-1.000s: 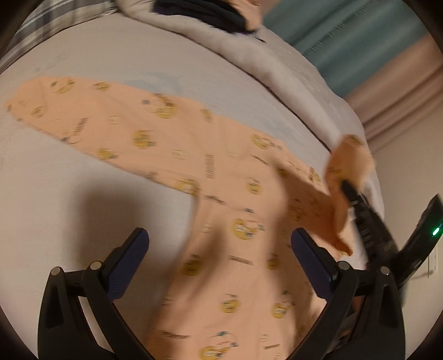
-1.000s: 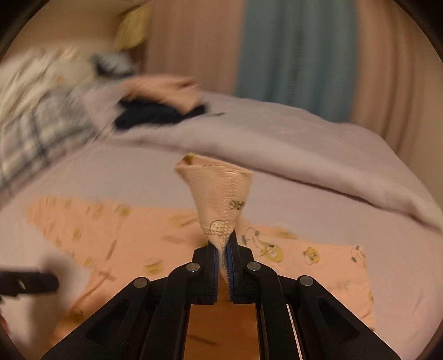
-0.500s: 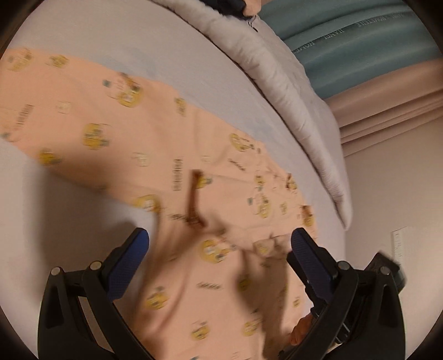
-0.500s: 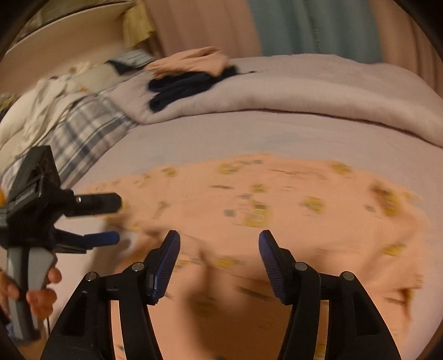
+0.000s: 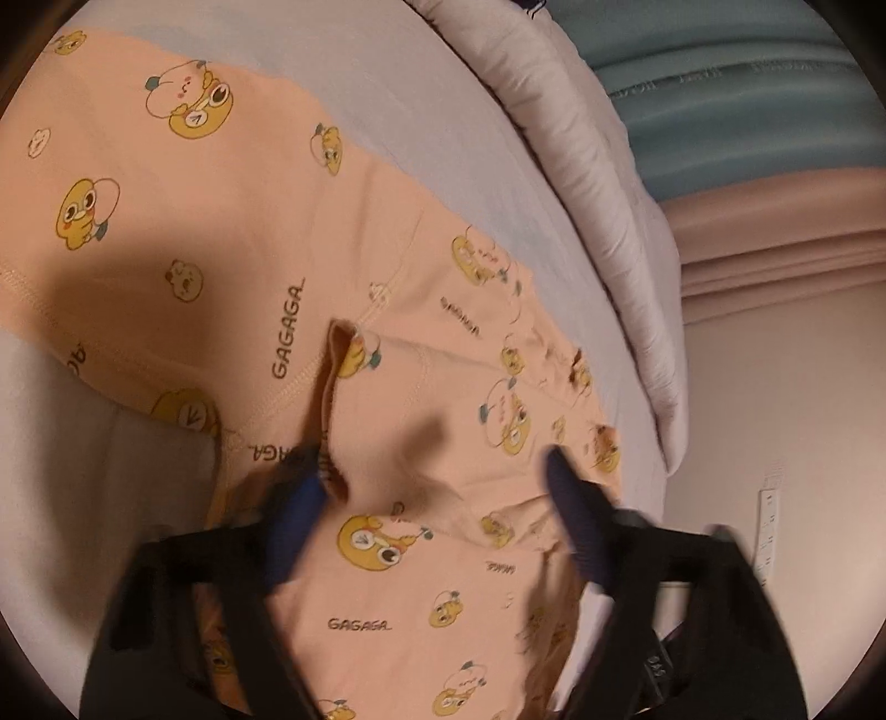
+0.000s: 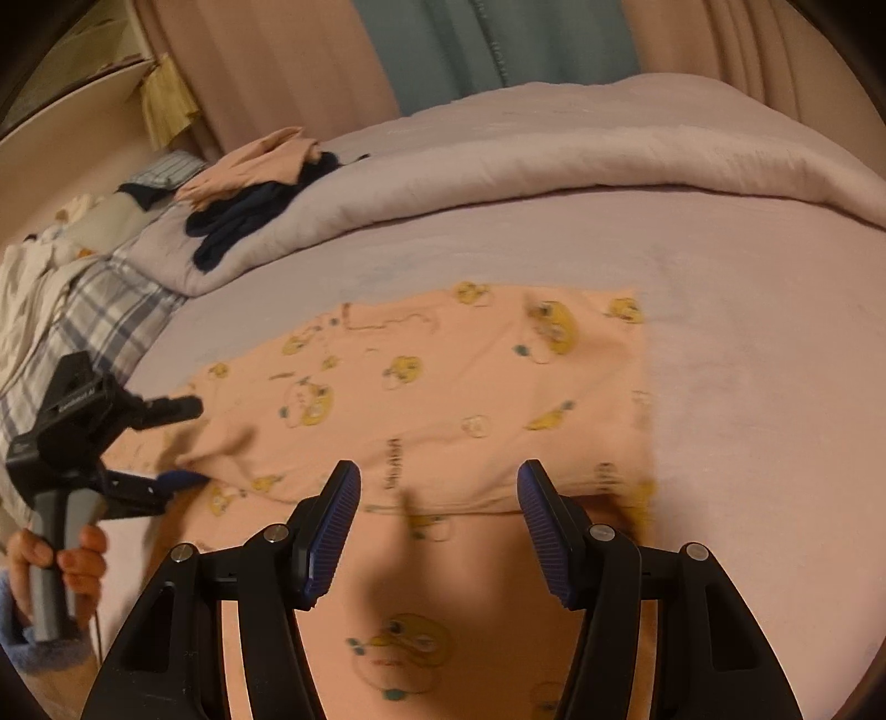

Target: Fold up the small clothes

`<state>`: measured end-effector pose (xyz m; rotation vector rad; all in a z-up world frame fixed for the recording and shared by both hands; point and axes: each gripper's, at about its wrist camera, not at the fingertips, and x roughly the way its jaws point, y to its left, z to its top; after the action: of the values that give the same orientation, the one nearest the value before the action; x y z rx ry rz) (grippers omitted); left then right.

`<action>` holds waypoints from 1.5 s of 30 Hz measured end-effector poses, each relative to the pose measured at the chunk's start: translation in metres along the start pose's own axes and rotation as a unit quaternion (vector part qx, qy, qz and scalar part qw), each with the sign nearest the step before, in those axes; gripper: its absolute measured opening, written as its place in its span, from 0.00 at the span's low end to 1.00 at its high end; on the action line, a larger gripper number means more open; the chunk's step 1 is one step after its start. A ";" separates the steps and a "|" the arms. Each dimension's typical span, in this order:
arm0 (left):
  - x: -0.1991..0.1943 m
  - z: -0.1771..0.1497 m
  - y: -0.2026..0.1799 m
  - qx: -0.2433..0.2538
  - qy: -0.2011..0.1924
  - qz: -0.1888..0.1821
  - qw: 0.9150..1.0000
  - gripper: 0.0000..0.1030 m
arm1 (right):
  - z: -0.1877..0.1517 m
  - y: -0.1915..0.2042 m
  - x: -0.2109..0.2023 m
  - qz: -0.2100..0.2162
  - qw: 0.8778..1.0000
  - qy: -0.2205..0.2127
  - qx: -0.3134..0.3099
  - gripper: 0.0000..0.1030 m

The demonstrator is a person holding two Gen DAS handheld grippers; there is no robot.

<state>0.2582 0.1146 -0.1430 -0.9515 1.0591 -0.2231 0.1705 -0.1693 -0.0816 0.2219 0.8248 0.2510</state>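
Observation:
A peach garment [image 5: 232, 232] printed with yellow ducks lies spread on the bed, with one part folded over itself [image 6: 443, 399]. My left gripper [image 5: 434, 471] is low over it and its jaws are closing. A raised fold of the fabric lies between the blurred fingers; the left one touches the fold's edge, and the pads do not press on it. The right wrist view shows the left gripper [image 6: 183, 443] at the garment's left end, held by a hand [image 6: 55, 554]. My right gripper [image 6: 438, 471] hovers open above the garment's near part with nothing between its fingers.
A rolled grey duvet [image 6: 554, 160] runs along the far side of the bed sheet [image 6: 747, 360]. On it sits a pile of peach and dark blue clothes [image 6: 249, 183]. A plaid cloth [image 6: 94, 310] lies at the left. Curtains [image 6: 443, 50] hang behind.
My right gripper let go of the garment's corner and opened; that part now lies folded flat. My left gripper came down closer to the fabric and its jaws narrowed.

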 end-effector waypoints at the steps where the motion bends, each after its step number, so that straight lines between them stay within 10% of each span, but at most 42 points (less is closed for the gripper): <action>1: 0.001 0.000 -0.001 0.002 0.003 -0.006 1.000 0.61 | 0.001 -0.004 -0.002 0.000 1.000 -0.002 0.005 0.57; 2: 0.004 0.000 -0.002 0.008 0.010 -0.004 1.000 0.57 | 0.002 -0.007 -0.003 0.000 1.000 -0.005 0.010 0.57; 5: 0.021 -0.001 -0.003 0.012 0.022 0.031 0.999 0.03 | 0.005 -0.021 -0.009 -0.008 1.000 -0.017 0.025 0.57; 12: -0.013 0.000 0.001 0.029 -0.080 0.060 0.995 0.03 | 0.009 -0.042 0.003 0.031 0.997 -0.013 0.076 0.57; 20: -0.021 0.001 0.011 0.036 -0.067 0.065 0.995 0.04 | 0.006 -0.047 0.009 0.025 0.994 0.013 0.109 0.57; 22: -0.023 0.000 0.010 0.028 -0.054 0.043 0.997 0.23 | 0.009 -0.042 0.003 0.018 0.995 0.002 0.096 0.57; 24: -0.019 -0.002 0.006 0.018 -0.037 0.027 0.999 0.70 | 0.011 -0.040 0.000 0.018 0.996 -0.002 0.090 0.58; 25: -0.018 -0.004 0.006 0.017 -0.031 0.022 0.999 0.72 | 0.011 -0.039 -0.001 0.020 0.996 -0.004 0.088 0.57; 40: 0.007 0.005 0.007 0.016 0.025 -0.007 1.000 0.52 | 0.007 -0.024 0.003 0.023 0.998 -0.002 0.064 0.58; 45: 0.014 0.013 0.018 -0.011 0.025 -0.012 1.000 0.04 | 0.005 -0.022 0.007 0.019 0.998 0.004 0.061 0.57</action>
<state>0.2709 0.1241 -0.1636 -0.9825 1.0993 -0.2563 0.1815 -0.1890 -0.0897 0.3521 0.8455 0.2376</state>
